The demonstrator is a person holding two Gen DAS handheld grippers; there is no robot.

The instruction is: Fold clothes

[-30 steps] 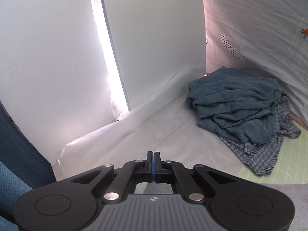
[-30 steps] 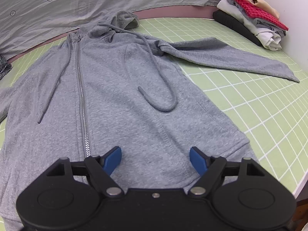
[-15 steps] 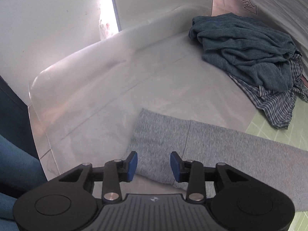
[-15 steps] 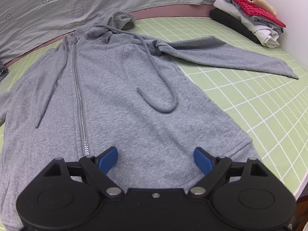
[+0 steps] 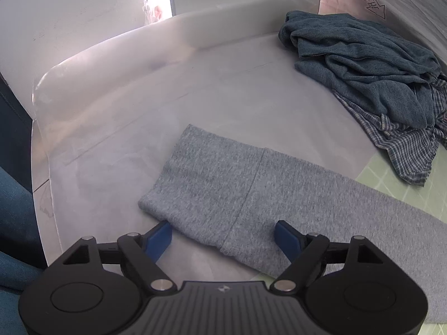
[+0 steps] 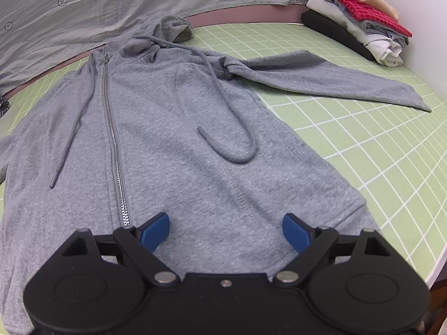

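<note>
Between the left gripper's [image 5: 223, 236] spreading fingers [image 5: 157, 237] the sleeve cuff [image 5: 212, 187] of the grey zip hoodie [image 6: 173, 145] is lying unpinched, probably lined up for a grab to fold the sleeve inward. The right gripper's [image 6: 225, 231] fingers [image 6: 296, 233] are also opening, hovering wide over the hoodie's hem. The hoodie is lying flat, zipped, front up, on the green gridded tabletop [image 6: 377, 150], other sleeve stretched out beyond the right fingers.

A green grid mat [image 6: 363, 139] lies below a patterned grey sheet [image 6: 139, 8] and white panels [image 5: 83, 28].
</note>
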